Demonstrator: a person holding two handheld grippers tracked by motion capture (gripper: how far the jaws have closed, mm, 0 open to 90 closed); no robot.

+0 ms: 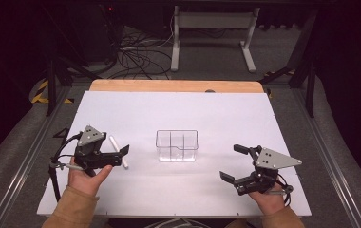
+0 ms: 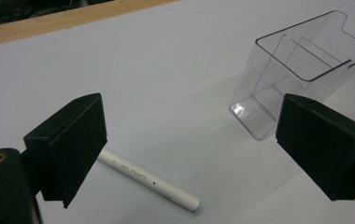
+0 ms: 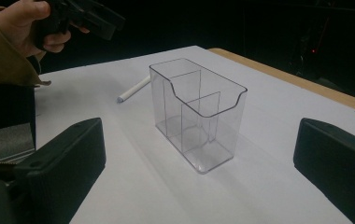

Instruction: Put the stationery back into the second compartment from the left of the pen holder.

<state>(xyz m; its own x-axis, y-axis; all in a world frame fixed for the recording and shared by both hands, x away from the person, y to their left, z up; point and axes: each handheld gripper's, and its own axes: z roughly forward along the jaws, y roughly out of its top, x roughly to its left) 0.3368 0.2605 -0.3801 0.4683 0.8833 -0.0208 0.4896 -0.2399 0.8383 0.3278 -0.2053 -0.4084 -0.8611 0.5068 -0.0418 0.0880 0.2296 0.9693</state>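
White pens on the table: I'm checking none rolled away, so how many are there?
1. The white pen lies on the white table cover, left of the clear divided holder, below the left gripper. The holder's compartments look empty.

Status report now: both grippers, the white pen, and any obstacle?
Left gripper open, over white pen, not gripping. Right gripper open, empty. Clear organizer stands apart; nothing blocks the pen.

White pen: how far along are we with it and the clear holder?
Nothing looks done yet: the white pen lies flat on the table, apart from the empty clear holder. In hand: the left tool hovers over the pen, jaws wide, not touching it. The right tool waits open beside the holder. Left: grasp and, probably, drop it in a compartment.
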